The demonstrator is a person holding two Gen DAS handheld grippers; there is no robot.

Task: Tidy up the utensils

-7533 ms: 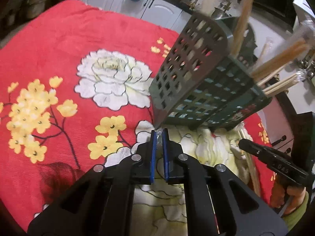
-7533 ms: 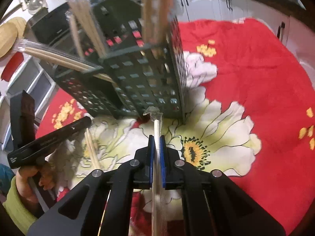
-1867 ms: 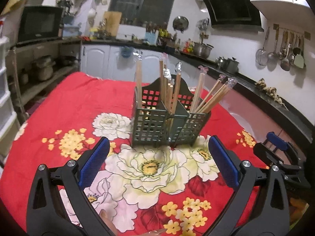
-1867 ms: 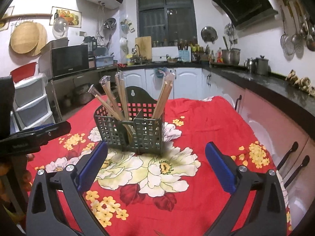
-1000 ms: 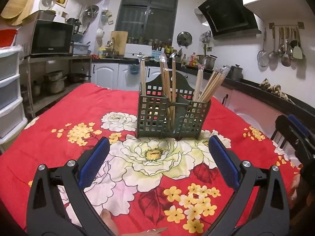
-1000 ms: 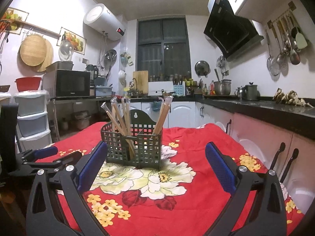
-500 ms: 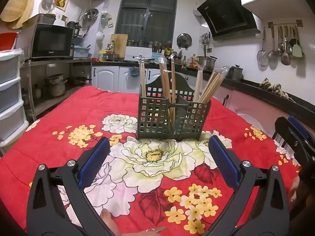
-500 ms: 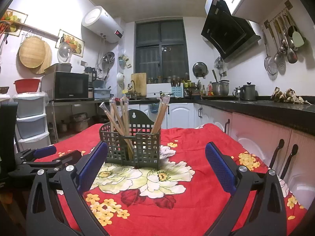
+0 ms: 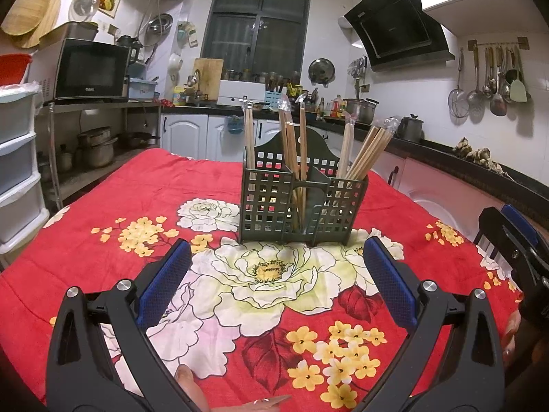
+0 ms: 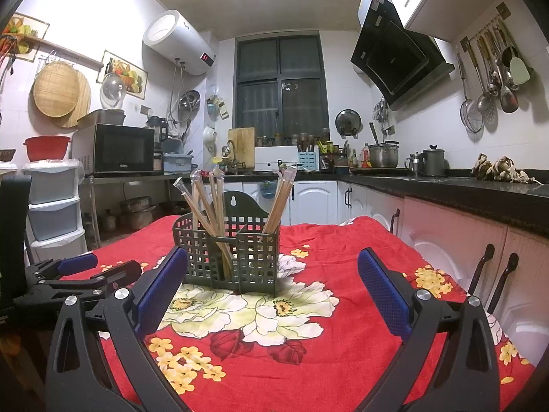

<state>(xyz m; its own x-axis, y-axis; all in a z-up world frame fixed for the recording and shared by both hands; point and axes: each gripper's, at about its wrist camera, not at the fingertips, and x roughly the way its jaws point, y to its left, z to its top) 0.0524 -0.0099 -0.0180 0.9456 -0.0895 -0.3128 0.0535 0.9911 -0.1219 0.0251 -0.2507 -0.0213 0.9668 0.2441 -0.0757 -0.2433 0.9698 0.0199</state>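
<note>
A dark green grid utensil holder stands upright on the red floral tablecloth, holding several wrapped wooden chopstick pairs in its compartments. It also shows in the right wrist view with its chopsticks. My left gripper is wide open and empty, pulled back in front of the holder. My right gripper is wide open and empty, also back from the holder. Each gripper shows at the edge of the other's view: the right one, the left one.
Kitchen counters and white cabinets run along the right and back. A microwave and plastic drawers stand at the left. Utensils hang on the right wall. The tablecloth covers the whole table.
Both grippers, earlier shut on chopsticks close to the holder, have opened and drawn back. Over the last second the views have only shifted slightly.
</note>
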